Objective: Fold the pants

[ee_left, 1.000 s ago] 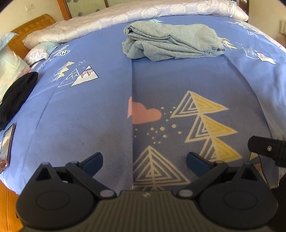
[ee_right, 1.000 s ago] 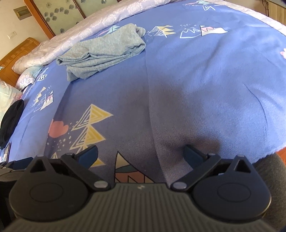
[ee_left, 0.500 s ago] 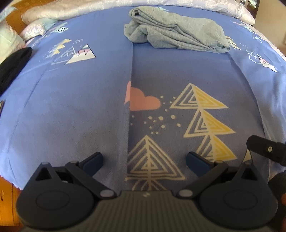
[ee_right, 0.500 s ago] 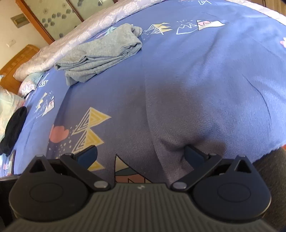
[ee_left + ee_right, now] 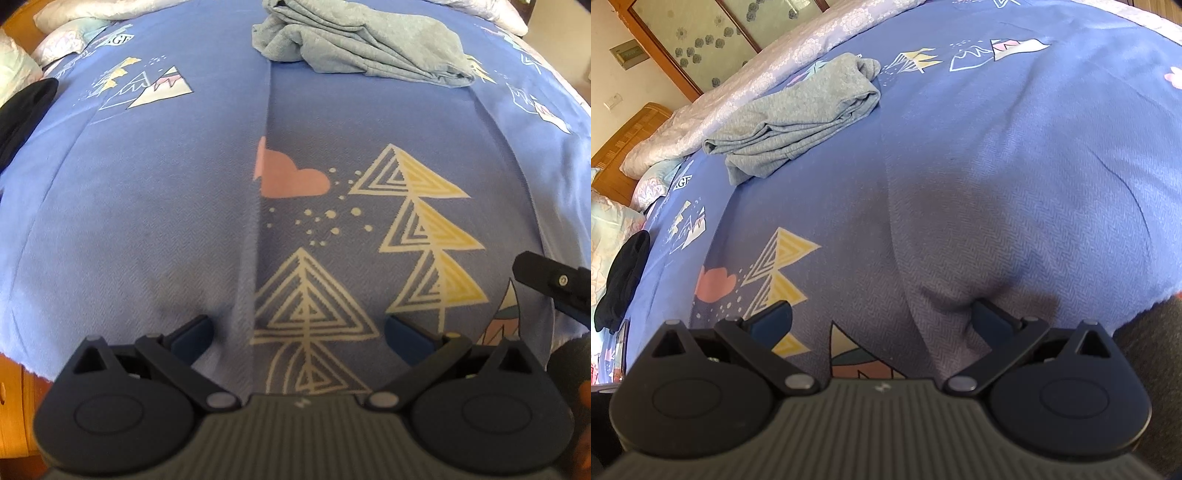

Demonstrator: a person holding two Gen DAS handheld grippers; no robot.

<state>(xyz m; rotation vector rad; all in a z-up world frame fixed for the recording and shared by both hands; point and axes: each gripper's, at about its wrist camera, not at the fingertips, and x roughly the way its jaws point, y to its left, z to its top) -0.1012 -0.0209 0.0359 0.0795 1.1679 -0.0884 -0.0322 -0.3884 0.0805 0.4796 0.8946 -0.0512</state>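
Both grippers spread, empty: left gripper [image 5: 298, 326], right gripper [image 5: 881, 319]. Grey pants [image 5: 364, 48] bunched well ahead on bed [image 5: 147, 206]. Risk: fingers snag bedsheet, or pinch several layers together

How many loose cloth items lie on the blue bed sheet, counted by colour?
Grey: 1, the crumpled grey pants.
Black: 1, a black garment near the sheet's edge; its kind cannot be told.
Total: 2.
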